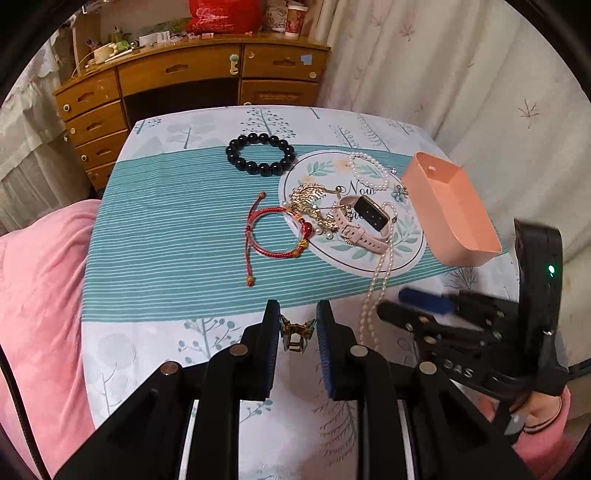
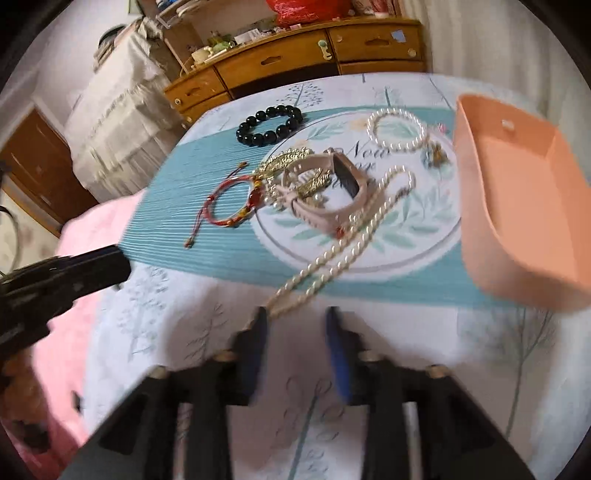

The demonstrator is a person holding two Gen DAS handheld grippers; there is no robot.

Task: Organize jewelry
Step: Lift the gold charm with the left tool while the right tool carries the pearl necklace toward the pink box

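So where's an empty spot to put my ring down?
The striped cloth left of the red bracelet is bare, and so is the strip behind the black beads. Around the watch it's crowded with tangled jewelry.

A home bedroom: a wooden desk (image 1: 192,74) with drawers stands at the upper left of the frame, cluttered with cups and a red bag (image 1: 223,14). Floral curtains (image 1: 443,66) hang upper right; a pink blanket (image 1: 40,277) lies lower left beside the cloth-covered table (image 1: 147,229).
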